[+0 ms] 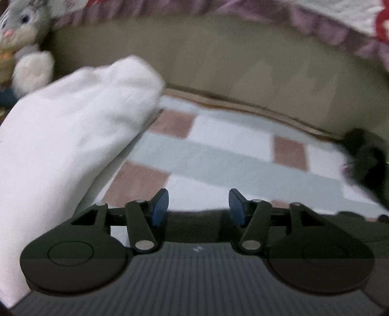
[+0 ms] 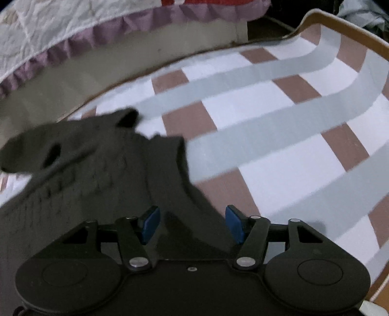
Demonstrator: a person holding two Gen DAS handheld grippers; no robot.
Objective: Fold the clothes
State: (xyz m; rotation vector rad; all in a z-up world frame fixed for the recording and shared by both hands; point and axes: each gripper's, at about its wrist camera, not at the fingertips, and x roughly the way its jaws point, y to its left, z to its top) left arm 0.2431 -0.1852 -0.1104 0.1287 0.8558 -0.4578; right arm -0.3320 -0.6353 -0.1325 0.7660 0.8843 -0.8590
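- Checked mat [image 2: 267,136] in pink, white and grey spreads under us, with a quilt's purple frill [image 2: 136,21] hanging above a beige wall or bed side behind it.
- Over on the left view, we see a big white garment [image 1: 68,136] bulging up in a soft mound at the mat's left edge, and it looks bundled rather than flat.
- Next, the dark knitted garment [image 2: 97,170]: it lies rumpled on the mat, partly raised, and its near fabric runs right in between the right claw's pads.
- A grey plush rabbit [image 1: 24,41] sits in the far left corner, well clear of the work.
- Our right claw [image 2: 193,223] is spread wide with dark cloth in the gap, nothing pinched.
- Our left claw [image 1: 198,206] is released too, hovering at the dark cloth's near edge, gripping nothing.
- To fold well, we'd pinch one clean edge each side, not a wad, and pull the knit flat before bringing it over; blur hides where its hem lies.
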